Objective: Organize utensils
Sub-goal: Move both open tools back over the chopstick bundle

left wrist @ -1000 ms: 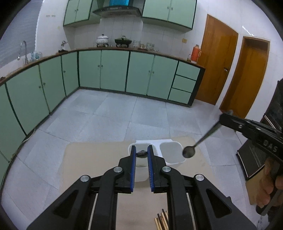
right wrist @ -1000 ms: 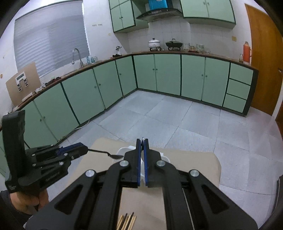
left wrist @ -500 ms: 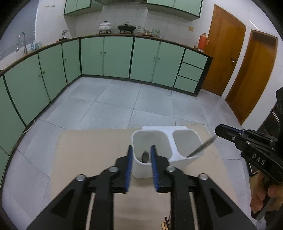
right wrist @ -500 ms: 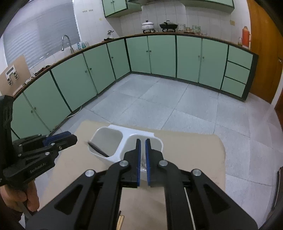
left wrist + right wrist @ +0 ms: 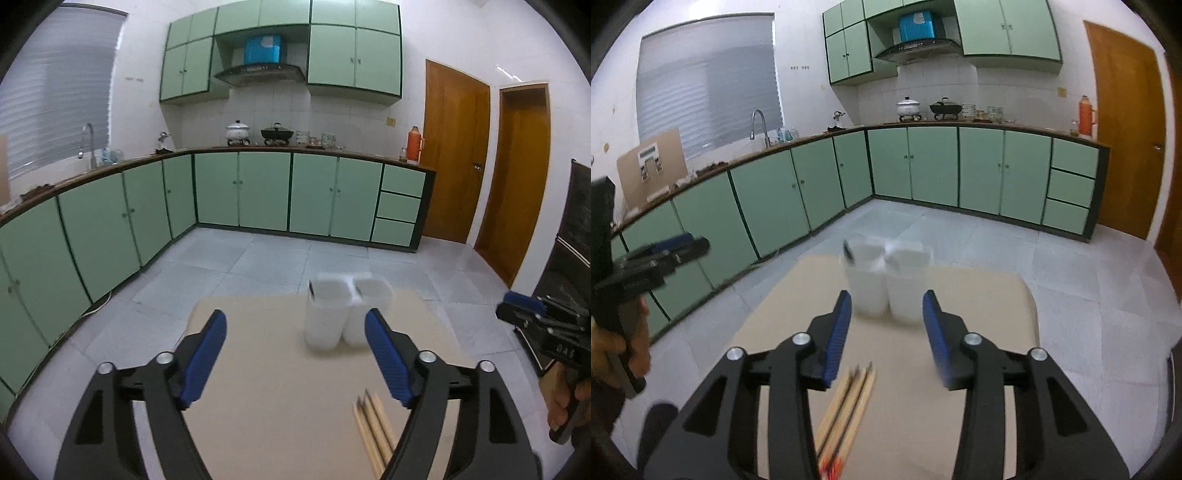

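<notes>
A white two-compartment utensil holder (image 5: 345, 314) stands at the far edge of a beige table (image 5: 266, 398); it also shows in the right wrist view (image 5: 886, 280). A dark spoon handle (image 5: 311, 288) sticks out of its left compartment, also seen in the right wrist view (image 5: 847, 253). Several wooden chopsticks (image 5: 373, 428) lie on the table near me, below the right gripper (image 5: 849, 402). My left gripper (image 5: 295, 354) is open and empty, back from the holder. My right gripper (image 5: 886, 332) is open and empty, above the chopsticks.
The table (image 5: 990, 295) ends just behind the holder, with grey floor tiles (image 5: 277, 258) beyond. Green cabinets (image 5: 258, 192) line the far walls. A dark appliance (image 5: 569, 258) stands at the right.
Both grippers let go of their spoons into the holder, opened wide and pulled back and up from it. The chopsticks came into fuller view.
</notes>
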`<action>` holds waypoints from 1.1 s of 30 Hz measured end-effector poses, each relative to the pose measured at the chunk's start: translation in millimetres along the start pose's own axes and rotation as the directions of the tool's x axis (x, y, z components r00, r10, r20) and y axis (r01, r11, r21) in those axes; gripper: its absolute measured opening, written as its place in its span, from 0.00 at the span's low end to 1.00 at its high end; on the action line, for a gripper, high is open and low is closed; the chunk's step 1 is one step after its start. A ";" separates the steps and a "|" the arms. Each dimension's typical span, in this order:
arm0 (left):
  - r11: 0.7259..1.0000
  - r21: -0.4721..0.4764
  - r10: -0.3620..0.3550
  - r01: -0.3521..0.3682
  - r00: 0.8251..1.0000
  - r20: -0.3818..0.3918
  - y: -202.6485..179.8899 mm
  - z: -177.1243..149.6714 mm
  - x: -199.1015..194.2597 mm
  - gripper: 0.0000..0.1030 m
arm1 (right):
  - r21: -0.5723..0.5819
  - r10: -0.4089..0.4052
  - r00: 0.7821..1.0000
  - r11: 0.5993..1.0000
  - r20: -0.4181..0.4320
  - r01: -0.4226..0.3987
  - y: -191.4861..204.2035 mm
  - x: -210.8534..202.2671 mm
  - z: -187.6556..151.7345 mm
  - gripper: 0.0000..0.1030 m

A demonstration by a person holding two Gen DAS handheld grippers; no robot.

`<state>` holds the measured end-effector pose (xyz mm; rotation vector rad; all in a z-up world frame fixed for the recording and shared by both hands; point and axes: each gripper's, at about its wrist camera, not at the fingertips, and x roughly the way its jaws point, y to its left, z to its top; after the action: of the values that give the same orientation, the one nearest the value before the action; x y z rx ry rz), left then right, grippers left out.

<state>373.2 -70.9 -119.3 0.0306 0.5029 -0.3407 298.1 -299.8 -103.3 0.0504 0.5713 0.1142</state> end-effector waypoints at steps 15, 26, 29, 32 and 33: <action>0.997 -0.023 -0.074 0.071 0.977 -0.202 -36.3 -215.7 -43.8 0.80 | 0.024 0.022 0.974 1.000 -0.225 -0.017 58.0 -9.0 -221.7 0.31; 0.995 0.050 -0.069 0.083 0.967 -0.245 -53.0 -244.3 -26.1 0.75 | -0.040 0.021 0.970 0.999 -0.243 -0.032 67.7 14.3 -226.6 0.17; 0.991 0.084 -0.079 0.104 0.962 -0.262 -63.7 -248.8 -23.2 0.74 | -0.020 0.005 0.972 1.000 -0.235 -0.010 54.1 14.9 -226.8 0.12; 0.986 0.111 -0.087 0.121 0.959 -0.270 -76.4 -249.3 -20.0 0.74 | 0.008 0.000 0.973 1.000 -0.230 0.002 40.5 12.7 -226.3 0.12; 0.984 0.124 -0.087 0.125 0.958 -0.274 -80.5 -250.4 -18.4 0.74 | 0.010 0.002 0.973 1.000 -0.229 0.000 38.9 12.1 -226.3 0.13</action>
<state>214.8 -113.1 -325.7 0.1893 0.7503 -0.4810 181.9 -256.1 -296.8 0.0479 0.8026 0.1188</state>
